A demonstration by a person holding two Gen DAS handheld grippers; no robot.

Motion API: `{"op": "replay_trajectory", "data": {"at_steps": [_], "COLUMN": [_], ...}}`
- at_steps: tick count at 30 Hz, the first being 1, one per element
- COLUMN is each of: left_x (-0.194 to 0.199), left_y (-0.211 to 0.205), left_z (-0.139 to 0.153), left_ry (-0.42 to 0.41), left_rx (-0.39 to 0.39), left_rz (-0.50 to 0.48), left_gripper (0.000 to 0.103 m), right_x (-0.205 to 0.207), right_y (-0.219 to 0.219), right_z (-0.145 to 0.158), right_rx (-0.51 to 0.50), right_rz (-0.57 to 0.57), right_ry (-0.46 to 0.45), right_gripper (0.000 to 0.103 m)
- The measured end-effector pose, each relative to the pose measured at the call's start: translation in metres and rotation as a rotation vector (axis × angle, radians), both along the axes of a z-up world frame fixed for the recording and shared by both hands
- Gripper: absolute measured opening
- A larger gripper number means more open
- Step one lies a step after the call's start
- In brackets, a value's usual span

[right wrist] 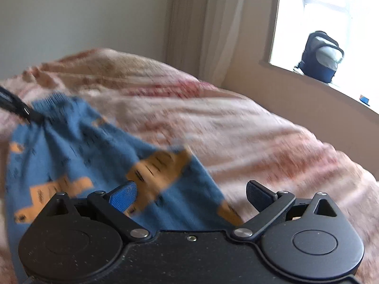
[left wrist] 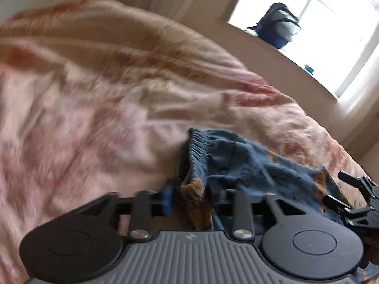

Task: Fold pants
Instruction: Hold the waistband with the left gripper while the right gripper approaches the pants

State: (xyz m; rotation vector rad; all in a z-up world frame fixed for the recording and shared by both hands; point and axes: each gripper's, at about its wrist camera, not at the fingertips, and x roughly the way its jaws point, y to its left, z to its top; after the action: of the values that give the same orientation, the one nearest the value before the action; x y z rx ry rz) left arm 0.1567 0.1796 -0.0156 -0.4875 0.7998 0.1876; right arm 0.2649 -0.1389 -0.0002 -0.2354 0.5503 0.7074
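Observation:
Blue pants [left wrist: 236, 163] with orange shapes lie bunched on the bed. In the left wrist view the elastic waistband [left wrist: 196, 156] stands up between the fingers of my left gripper [left wrist: 194, 191]. A narrow gap shows between its blue left pad [left wrist: 167, 198] and the cloth, and the other finger is hidden behind the fabric. In the right wrist view the pants [right wrist: 71, 146] spread to the left, and my right gripper [right wrist: 191, 194] stands wide open with cloth lying over its blue left pad [right wrist: 125, 198]. The left gripper [right wrist: 16, 108] meets the waistband at the far left there. The right gripper [left wrist: 350, 198] shows at the right edge of the left wrist view.
A rumpled pink blanket [left wrist: 106, 99] covers the bed [right wrist: 236, 130]. Beyond it are a pale wall and a curtain [right wrist: 203, 23]. A dark blue backpack [right wrist: 322, 56] and a small blue object [right wrist: 364, 99] sit on the window sill at the right.

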Motion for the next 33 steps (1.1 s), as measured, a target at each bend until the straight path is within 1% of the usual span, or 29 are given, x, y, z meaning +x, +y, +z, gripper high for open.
{"op": "replay_trajectory", "data": {"at_steps": [1, 2, 4, 6, 7, 9, 10, 11, 12, 13, 14, 15, 16, 17, 19, 21, 23, 27, 30, 31, 32, 33], "left_x": [-0.005, -0.01, -0.018, -0.024, -0.027, -0.03, -0.029, -0.028, -0.027, -0.025, -0.024, -0.023, -0.023, -0.024, -0.023, -0.018, -0.011, 0.001, 0.001, 0.0, -0.001, -0.003], "left_y": [0.004, 0.007, 0.009, 0.007, 0.005, 0.0, -0.003, -0.005, -0.007, -0.009, -0.011, -0.013, -0.014, -0.014, -0.014, -0.014, -0.013, -0.001, 0.006, 0.007, 0.007, 0.007], "left_z": [-0.002, -0.002, 0.0, 0.001, 0.002, 0.004, 0.004, 0.004, 0.005, 0.006, 0.008, 0.01, 0.012, 0.014, 0.019, 0.022, 0.022, 0.017, 0.014, 0.013, 0.011, 0.009], "left_ry": [-0.008, -0.018, -0.035, -0.055, -0.065, -0.083, -0.089, -0.095, -0.103, -0.113, -0.121, -0.128, -0.14, -0.157, -0.184, -0.193, -0.181, -0.14, -0.118, -0.105, -0.09, -0.074], "left_rx": [-0.009, -0.007, 0.017, 0.046, 0.066, 0.095, 0.1, 0.104, 0.109, 0.115, 0.129, 0.146, 0.157, 0.161, 0.166, 0.174, 0.176, 0.1, 0.057, 0.052, 0.054, 0.062], "left_rz": [0.007, 0.008, 0.003, -0.007, -0.013, -0.035, -0.054, -0.068, -0.078, -0.088, -0.091, -0.096, -0.104, -0.111, -0.13, -0.147, -0.155, -0.16, -0.151, -0.161, -0.177, -0.186], "left_gripper": [0.052, 0.054, 0.058, 0.059, 0.058, 0.047, 0.037, 0.031, 0.027, 0.022, 0.019, 0.018, 0.016, 0.016, 0.015, 0.015, 0.015, 0.015, 0.015, 0.016, 0.02, 0.027], "right_x": [0.0, 0.0, 0.006, 0.012, 0.017, 0.023, 0.027, 0.031, 0.033, 0.034, 0.035, 0.037, 0.038, 0.037, 0.038, 0.039, 0.044, 0.05, 0.052, 0.052, 0.052, 0.051], "right_y": [0.007, 0.013, 0.032, 0.052, 0.063, 0.082, 0.092, 0.102, 0.112, 0.121, 0.129, 0.137, 0.143, 0.146, 0.146, 0.142, 0.138, 0.139, 0.141, 0.141, 0.141, 0.138], "right_z": [0.004, 0.007, 0.01, 0.011, 0.011, 0.013, 0.015, 0.016, 0.016, 0.016, 0.015, 0.013, 0.01, 0.009, 0.009, 0.014, 0.016, 0.011, 0.005, 0.005, 0.005, 0.007], "right_rx": [-0.002, -0.005, -0.023, -0.046, -0.055, -0.047, -0.034, -0.025, -0.024, -0.028, -0.035, -0.049, -0.067, -0.081, -0.078, -0.054, -0.034, -0.054, -0.066, -0.065, -0.063, -0.061], "right_rz": [0.056, 0.102, 0.193, 0.259, 0.294, 0.355, 0.384, 0.411, 0.435, 0.463, 0.485, 0.493, 0.5, 0.506, 0.497, 0.464, 0.439, 0.423, 0.414, 0.407, 0.398, 0.382], "right_ry": [-0.012, -0.018, -0.012, -0.017, -0.019, 0.001, 0.024, 0.045, 0.062, 0.075, 0.089, 0.1, 0.105, 0.1, 0.089, 0.078, 0.082, 0.105, 0.114, 0.112, 0.11, 0.104], "right_gripper": [0.099, 0.098, 0.092, 0.078, 0.074, 0.063, 0.061, 0.056, 0.053, 0.051, 0.045, 0.033, 0.024, 0.011, 0.003, 0.001, 0.001, 0.001, 0.003, 0.004, 0.012, 0.026]}}
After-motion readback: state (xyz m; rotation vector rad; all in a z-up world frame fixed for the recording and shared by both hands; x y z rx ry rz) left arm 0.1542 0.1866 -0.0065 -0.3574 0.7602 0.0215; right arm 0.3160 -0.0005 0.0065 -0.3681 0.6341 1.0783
